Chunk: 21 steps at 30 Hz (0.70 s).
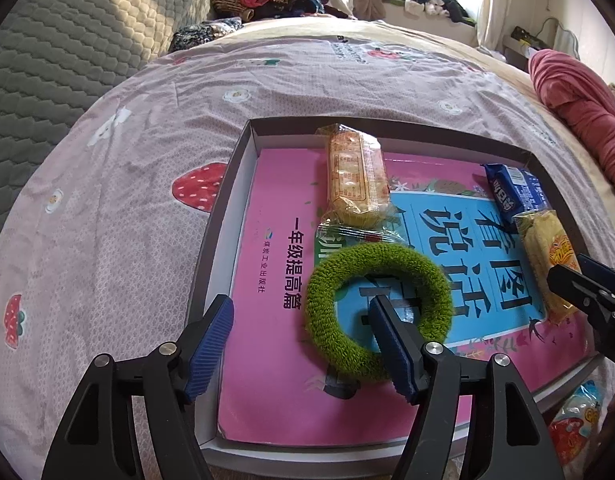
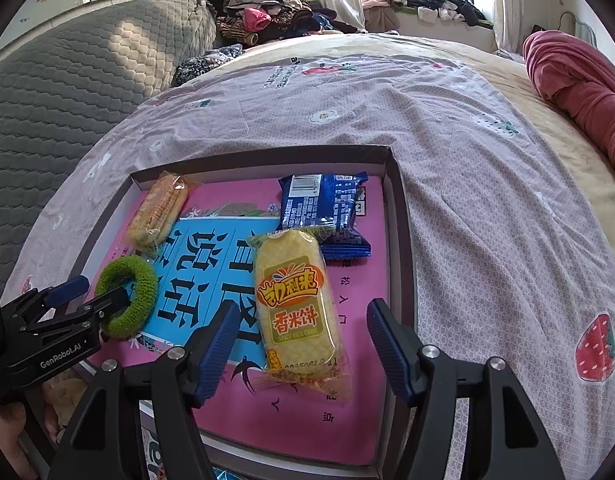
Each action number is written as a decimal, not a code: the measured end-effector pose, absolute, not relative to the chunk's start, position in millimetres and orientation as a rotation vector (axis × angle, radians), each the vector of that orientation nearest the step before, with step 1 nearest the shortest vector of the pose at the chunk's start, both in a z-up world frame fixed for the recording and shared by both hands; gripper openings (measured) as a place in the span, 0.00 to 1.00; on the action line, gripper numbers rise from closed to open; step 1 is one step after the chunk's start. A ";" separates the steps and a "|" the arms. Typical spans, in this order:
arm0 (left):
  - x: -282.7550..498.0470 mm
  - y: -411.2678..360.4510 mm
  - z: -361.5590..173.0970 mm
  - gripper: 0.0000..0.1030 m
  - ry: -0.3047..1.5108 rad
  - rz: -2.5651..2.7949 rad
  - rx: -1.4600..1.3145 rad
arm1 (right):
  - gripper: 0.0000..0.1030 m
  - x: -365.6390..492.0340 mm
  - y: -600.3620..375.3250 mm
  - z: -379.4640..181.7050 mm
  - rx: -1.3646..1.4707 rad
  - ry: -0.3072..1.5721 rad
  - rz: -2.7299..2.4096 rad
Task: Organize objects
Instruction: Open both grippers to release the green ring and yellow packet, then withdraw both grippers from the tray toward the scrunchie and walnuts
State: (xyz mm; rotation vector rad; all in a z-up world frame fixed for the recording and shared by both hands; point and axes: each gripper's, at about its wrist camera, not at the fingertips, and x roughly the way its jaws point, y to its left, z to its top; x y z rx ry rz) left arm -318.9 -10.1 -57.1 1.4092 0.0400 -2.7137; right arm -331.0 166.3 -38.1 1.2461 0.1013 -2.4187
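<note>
A shallow grey box (image 1: 227,208) (image 2: 399,220) lies on the bed with a pink and blue book (image 1: 267,360) (image 2: 307,420) as its floor. On the book rests a fuzzy green ring (image 1: 347,268) (image 2: 143,280). My left gripper (image 1: 303,344) (image 2: 95,294) is open, one finger inside the ring's hole and the other well clear of its left side. A yellow rice-cracker pack (image 2: 295,304) (image 1: 547,256) lies flat between the open pads of my right gripper (image 2: 303,344) (image 1: 587,292), touching neither.
An orange cracker pack (image 1: 355,176) (image 2: 159,212) and a blue snack pack (image 1: 515,192) (image 2: 323,208) lie at the box's far end. Another packet (image 1: 575,420) sits outside the box. Strawberry-print sheet (image 2: 487,200) all round; grey quilted pillow (image 1: 67,60) left, pink blanket (image 2: 579,92) right.
</note>
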 end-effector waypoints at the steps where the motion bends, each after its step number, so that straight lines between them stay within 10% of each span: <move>1: -318.0 -9.8 -56.1 0.72 0.038 -2.718 1.405 | 0.65 -331.0 166.3 -37.2 1.243 0.102 -2.422; 21: -298.4 -11.9 -42.2 0.80 0.058 -2.754 1.352 | 0.74 -325.7 168.8 -23.4 1.195 0.110 -2.468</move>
